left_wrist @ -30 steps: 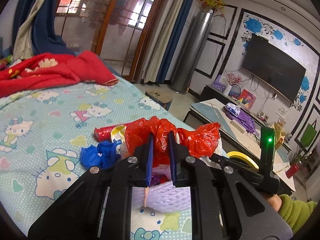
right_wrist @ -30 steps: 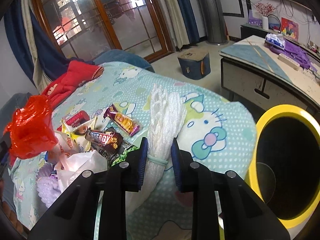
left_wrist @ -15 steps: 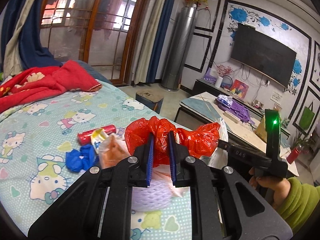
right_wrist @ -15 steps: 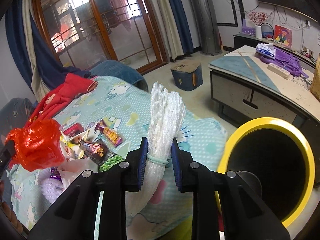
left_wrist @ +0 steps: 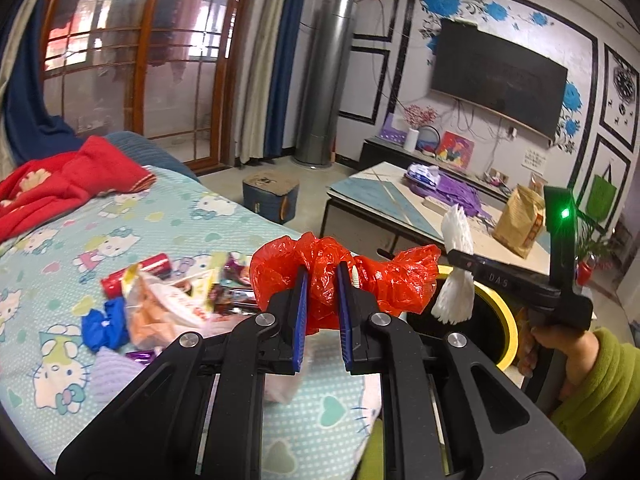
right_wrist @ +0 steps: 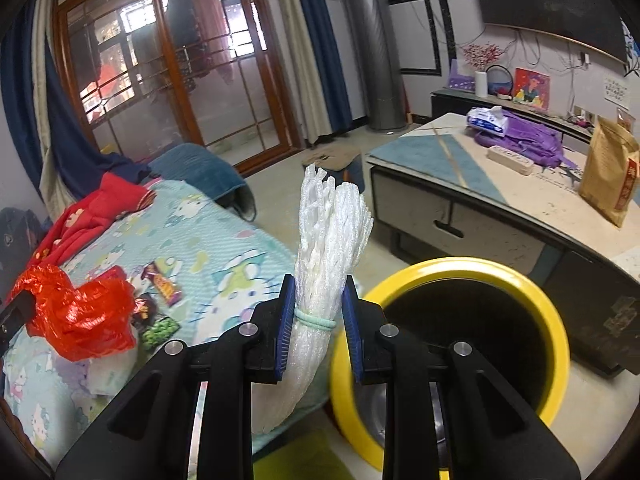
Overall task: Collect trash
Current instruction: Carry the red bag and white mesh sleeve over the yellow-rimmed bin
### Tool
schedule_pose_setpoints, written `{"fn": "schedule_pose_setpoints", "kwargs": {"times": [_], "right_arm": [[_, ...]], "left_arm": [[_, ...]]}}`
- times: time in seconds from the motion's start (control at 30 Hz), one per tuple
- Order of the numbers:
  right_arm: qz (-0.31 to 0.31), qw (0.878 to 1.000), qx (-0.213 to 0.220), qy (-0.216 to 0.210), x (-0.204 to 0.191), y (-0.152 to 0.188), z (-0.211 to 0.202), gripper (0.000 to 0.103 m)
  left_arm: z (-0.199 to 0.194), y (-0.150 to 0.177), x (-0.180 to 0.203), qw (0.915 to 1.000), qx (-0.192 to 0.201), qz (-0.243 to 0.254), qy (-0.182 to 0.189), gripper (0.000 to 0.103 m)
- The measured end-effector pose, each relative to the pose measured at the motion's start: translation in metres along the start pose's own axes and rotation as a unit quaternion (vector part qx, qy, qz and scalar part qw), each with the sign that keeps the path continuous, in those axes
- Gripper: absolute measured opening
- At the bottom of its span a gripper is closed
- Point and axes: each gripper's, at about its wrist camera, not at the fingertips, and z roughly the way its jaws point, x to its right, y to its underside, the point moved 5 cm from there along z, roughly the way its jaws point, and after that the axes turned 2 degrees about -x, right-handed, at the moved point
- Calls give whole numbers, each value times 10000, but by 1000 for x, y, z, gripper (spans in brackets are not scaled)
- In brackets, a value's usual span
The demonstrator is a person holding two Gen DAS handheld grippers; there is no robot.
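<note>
So in that last second both hands swung off the bed (left_wrist: 168, 216) toward the yellow-rimmed bin (right_wrist: 472, 272). A moment earlier the right camera only caught the bin at about 3 o'clock; by this frame its mouth filled the lower right, just past the right tongs (right_wrist: 319, 320). Those were clamped on the white foam net bundle (right_wrist: 332, 232), sticking up at 12 o'clock. The left tongs (left_wrist: 322, 312) were pinched shut on the crumpled red plastic bag (left_wrist: 340, 276), riding next to the net. The rest of the wrappers (left_wrist: 192, 296) sat on the bed at roughly 9 o'clock. My guess: two pieces nearly ready to drop, then back for the pile.
</note>
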Motion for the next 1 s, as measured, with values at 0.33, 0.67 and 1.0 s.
{"fn": "schedule_pose_setpoints", "kwargs": {"times": [0.33, 0.67, 1.0], "right_arm": [[217, 9994, 121, 251, 47, -3, -16, 23], [433, 9970, 169, 620, 88, -4, -18, 23], [363, 9937, 301, 1018, 112, -4, -17, 23]], "left_arm": [[24, 3, 37, 9990, -180, 390, 134, 9], [51, 14, 77, 9956, -419, 770, 338, 9], [83, 36, 110, 9881, -792, 1223, 497, 9]]}}
